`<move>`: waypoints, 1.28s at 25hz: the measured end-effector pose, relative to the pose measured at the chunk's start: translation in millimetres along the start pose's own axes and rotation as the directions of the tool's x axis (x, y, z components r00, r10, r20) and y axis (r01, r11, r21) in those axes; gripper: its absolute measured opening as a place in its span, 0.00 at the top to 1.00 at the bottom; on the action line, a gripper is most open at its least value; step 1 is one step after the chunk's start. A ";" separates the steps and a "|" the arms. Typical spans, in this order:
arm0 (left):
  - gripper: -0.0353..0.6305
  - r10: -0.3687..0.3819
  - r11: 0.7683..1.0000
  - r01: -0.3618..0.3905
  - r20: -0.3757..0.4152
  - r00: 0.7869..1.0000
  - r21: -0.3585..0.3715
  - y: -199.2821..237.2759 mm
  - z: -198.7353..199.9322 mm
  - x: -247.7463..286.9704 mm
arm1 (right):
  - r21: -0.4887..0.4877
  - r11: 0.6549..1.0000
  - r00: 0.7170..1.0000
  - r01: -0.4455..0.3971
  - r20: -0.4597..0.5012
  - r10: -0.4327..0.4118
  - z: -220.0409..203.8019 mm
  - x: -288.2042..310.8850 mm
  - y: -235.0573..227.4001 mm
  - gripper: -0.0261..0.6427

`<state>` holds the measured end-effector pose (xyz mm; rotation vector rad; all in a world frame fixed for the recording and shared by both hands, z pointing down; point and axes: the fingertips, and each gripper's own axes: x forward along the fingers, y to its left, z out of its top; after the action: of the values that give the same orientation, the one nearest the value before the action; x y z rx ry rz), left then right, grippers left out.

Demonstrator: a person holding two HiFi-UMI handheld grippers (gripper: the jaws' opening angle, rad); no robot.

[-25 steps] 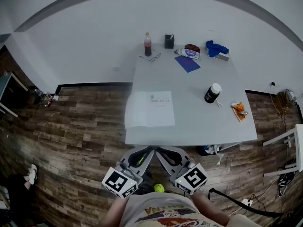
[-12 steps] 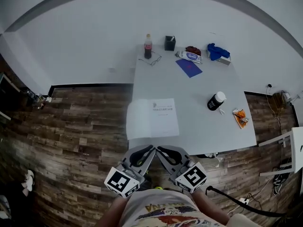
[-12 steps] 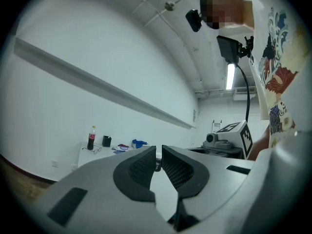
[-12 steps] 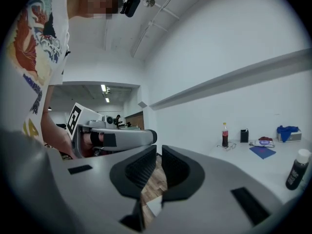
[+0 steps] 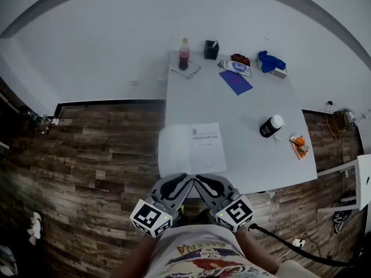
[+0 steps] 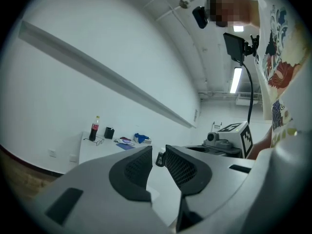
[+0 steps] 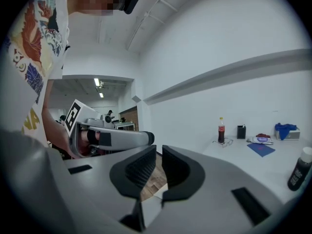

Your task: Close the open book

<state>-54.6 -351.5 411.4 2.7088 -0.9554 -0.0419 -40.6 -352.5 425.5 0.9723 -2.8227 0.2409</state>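
Left tongs (image 6: pixel 158 151): jaws are opening, standing a narrow gap apart with nothing between them; the tips are reaching the near edge of the surface (image 5: pixel 249 126).
Open book (image 5: pixel 194 149): lying flat, pages up, at the surface's near left corner, just ahead of both tongs' tips; whether either tip is touching it I cannot tell.
Right tongs (image 7: pixel 159 151): jaws are standing slightly apart, the wood floor (image 7: pixel 152 179) showing through the gap, gripping nothing; sitting just beside the left tongs.
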 end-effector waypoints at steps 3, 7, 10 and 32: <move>0.85 -0.010 1.000 0.010 -0.024 1.000 -0.001 8.3 -3.3 5.6 | 0.006 1.000 1.000 0.016 0.002 -0.016 -1.6 6.9 -7.5 0.92; 0.85 0.007 1.000 -0.006 -0.038 0.999 0.017 20.1 -5.7 16.0 | 0.014 1.000 1.000 0.010 -0.015 -0.009 -7.5 15.2 -18.0 0.92; 0.85 0.021 1.000 -0.021 -0.052 0.998 0.003 27.8 -10.9 18.5 | 0.021 1.000 1.000 -0.008 -0.024 0.009 -10.6 21.4 -22.0 0.92; 0.80 0.111 0.978 -0.137 -0.163 0.980 -0.158 127.7 -105.2 17.0 | 0.000 0.999 0.983 -0.049 -0.180 0.048 -83.4 96.7 -47.2 0.92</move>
<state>-107.3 -432.0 547.1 2.4537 -1.0239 0.1045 -79.6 -430.4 530.2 0.8363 -2.6832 0.3113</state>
